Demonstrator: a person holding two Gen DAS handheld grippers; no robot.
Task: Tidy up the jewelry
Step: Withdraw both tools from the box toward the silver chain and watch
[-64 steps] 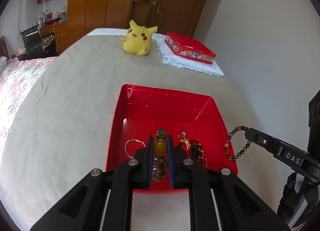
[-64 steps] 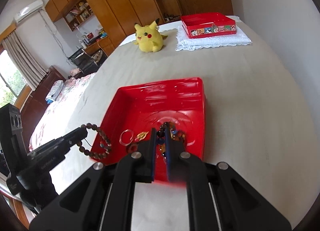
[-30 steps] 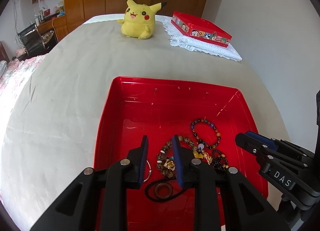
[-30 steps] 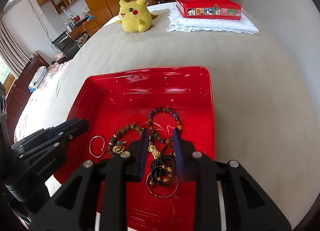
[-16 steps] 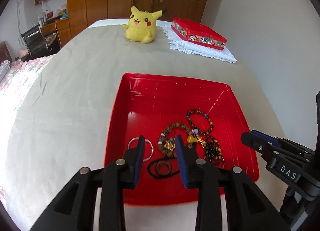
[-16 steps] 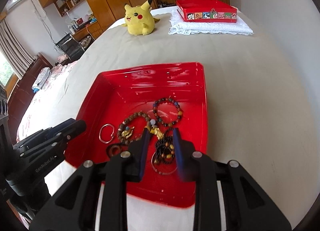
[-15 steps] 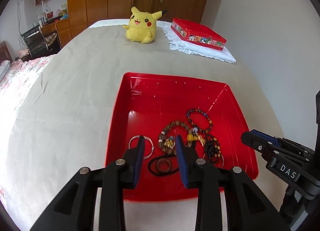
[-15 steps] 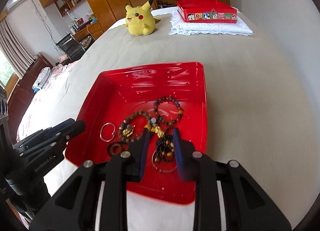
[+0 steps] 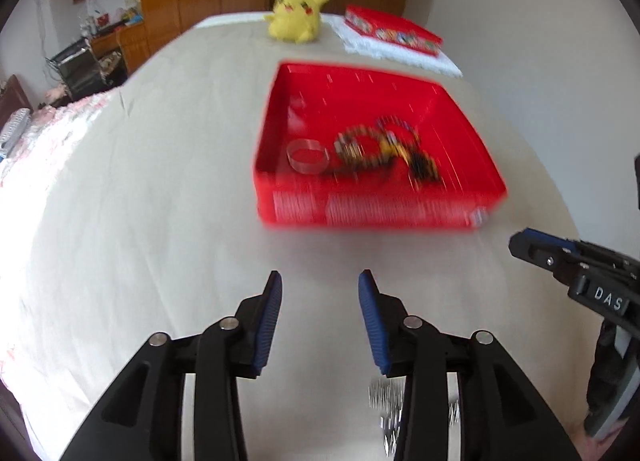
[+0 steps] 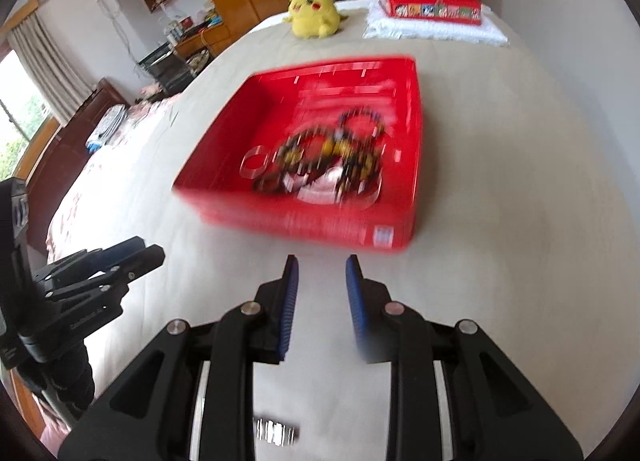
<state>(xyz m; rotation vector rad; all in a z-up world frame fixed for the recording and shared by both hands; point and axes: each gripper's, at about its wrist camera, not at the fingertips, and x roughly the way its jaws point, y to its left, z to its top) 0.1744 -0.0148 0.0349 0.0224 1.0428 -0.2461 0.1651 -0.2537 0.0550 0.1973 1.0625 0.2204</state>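
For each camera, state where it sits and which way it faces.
Left wrist: rides the left gripper, jaws opening on nothing, facing the red tray of jewelry; the right gripper shows at the right edge.
Right wrist: rides the right gripper, facing the tray; the left gripper shows at left.
Shared: tray, yellow plush toy, bed.

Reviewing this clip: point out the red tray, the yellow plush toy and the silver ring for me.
red tray (image 9: 372, 213): left wrist view, near outer wall.
yellow plush toy (image 9: 296, 23): left wrist view, its belly.
silver ring (image 9: 294, 165): left wrist view, blurred front-left edge of the band, inside the tray.
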